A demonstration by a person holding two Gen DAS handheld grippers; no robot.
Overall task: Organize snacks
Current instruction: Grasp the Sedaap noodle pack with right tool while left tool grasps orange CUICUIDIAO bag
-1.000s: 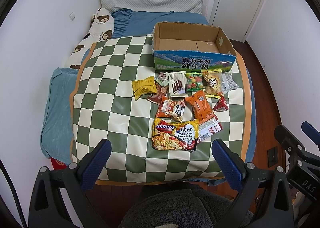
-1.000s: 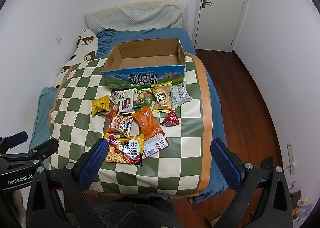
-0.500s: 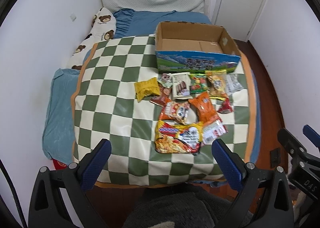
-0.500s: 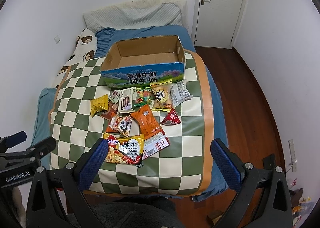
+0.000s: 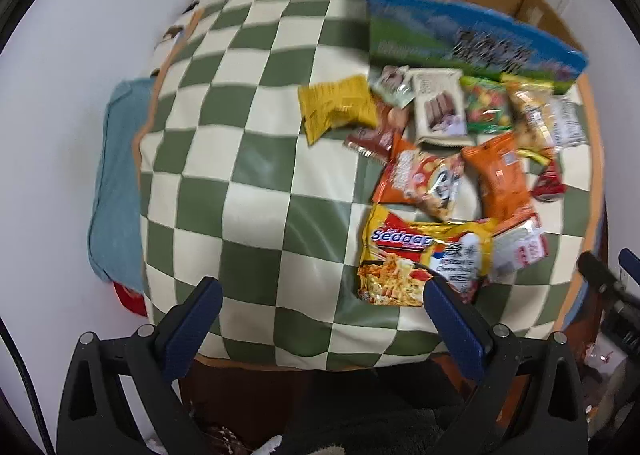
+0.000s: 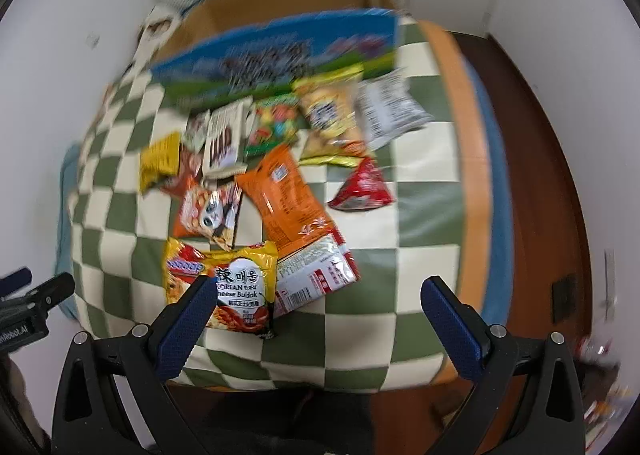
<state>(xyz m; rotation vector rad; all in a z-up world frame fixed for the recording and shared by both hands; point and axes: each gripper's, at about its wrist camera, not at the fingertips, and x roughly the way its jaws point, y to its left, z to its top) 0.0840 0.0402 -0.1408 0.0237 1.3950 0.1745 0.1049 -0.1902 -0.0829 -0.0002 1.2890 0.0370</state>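
Note:
Several snack packets lie on a green-and-cream checked blanket [image 5: 256,183] in front of an open cardboard box [image 5: 472,35] with a blue-green printed side. Nearest me is a yellow noodle packet [image 5: 424,255], also in the right wrist view [image 6: 224,279]. Behind it lie an orange packet [image 6: 288,195], a panda packet [image 6: 208,211], a yellow packet [image 5: 336,105] and a red triangular packet [image 6: 362,187]. My left gripper [image 5: 320,303] is open and empty above the blanket's near edge. My right gripper [image 6: 320,303] is open and empty, its left fingertip [image 6: 196,295] over the noodle packet.
The blanket covers a bed with blue sheets [image 5: 116,191] against a white wall on the left. Wooden floor [image 6: 540,159] runs along the bed's right side. The box [image 6: 280,43] stands at the blanket's far end. Both views are motion-blurred.
Both grippers have moved forward and down toward the bed; the snacks and box now look much larger and closer. Both jaws stay open.

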